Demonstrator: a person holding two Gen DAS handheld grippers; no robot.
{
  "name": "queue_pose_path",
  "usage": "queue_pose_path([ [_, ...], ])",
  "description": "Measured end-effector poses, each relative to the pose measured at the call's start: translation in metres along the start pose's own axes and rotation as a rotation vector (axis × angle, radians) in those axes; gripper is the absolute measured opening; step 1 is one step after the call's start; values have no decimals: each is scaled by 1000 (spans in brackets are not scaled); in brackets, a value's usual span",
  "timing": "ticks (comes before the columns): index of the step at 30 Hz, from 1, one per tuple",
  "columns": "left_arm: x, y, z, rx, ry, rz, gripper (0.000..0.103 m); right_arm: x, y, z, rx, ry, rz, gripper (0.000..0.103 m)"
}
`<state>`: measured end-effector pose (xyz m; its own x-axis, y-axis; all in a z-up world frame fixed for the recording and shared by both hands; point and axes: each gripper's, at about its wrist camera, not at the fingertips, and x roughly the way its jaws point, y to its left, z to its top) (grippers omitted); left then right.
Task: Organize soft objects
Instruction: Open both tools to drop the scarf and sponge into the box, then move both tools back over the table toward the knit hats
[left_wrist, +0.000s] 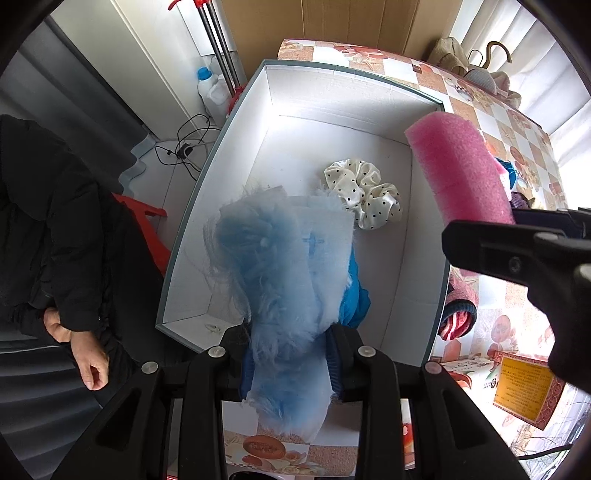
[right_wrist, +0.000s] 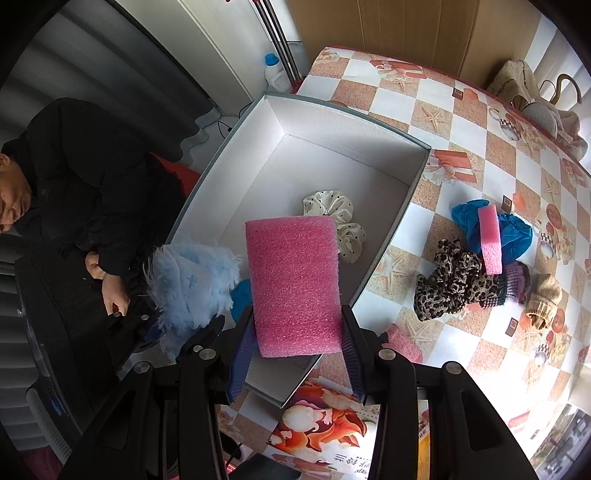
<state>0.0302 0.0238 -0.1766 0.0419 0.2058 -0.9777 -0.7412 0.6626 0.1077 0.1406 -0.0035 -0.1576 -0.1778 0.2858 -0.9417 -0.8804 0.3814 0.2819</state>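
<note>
Left gripper (left_wrist: 290, 354) clamped on blue furry cloth (left_wrist: 280, 258) over white box (left_wrist: 332, 99); right gripper (right_wrist: 299, 350) clamped on pink foam (right_wrist: 295, 284). Only right wrist view shows leopard scrunchie (right_wrist: 454, 284) right of jaws.

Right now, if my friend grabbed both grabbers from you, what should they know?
Left gripper: shut on the fluffy blue cloth, over the white box.
Right gripper: shut on the pink foam pad, also over the box.
Done: the dotted scrunchie and something blue lie in the box.
Left: drop both in, then fetch the leopard scrunchie, small pink foam, blue cloth and knit pieces from the table.
</note>
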Motion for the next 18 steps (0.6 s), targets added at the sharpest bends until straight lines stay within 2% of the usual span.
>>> queue_pose_path([
  [4,2,2,5,-7,-8,-18,43,2,-2,12,5,-2,-2,45],
  [5,1,3,6,-9,-13,-27,50,2,-2,12,5,-2,-2,45],
  [8,-2,6,9,-25,-41,-39,84,2,-1,18,0,-4,16,46],
  [9,-3,8,9,-36,-49,-57,85,1,-2,19,3,-5,19,46],
  [10,-3,10,9,-43,-49,-74,85,1,-2,19,3,-5,19,50],
  [12,-4,13,9,-64,-56,-115,90,-1,-6,20,27,-11,12,80],
  [13,-4,15,9,-77,-58,-128,91,-1,-6,20,27,-11,12,85],
  [14,-4,17,9,-84,-54,-138,99,-3,-9,20,40,-12,24,88],
  [15,-4,19,9,-90,-52,-154,103,-4,-13,19,55,-8,38,92],
  [17,-6,19,7,-99,-60,-188,103,-12,-26,16,94,3,38,103],
  [18,-8,18,6,-94,-70,-202,103,-16,-32,14,109,1,34,103],
])
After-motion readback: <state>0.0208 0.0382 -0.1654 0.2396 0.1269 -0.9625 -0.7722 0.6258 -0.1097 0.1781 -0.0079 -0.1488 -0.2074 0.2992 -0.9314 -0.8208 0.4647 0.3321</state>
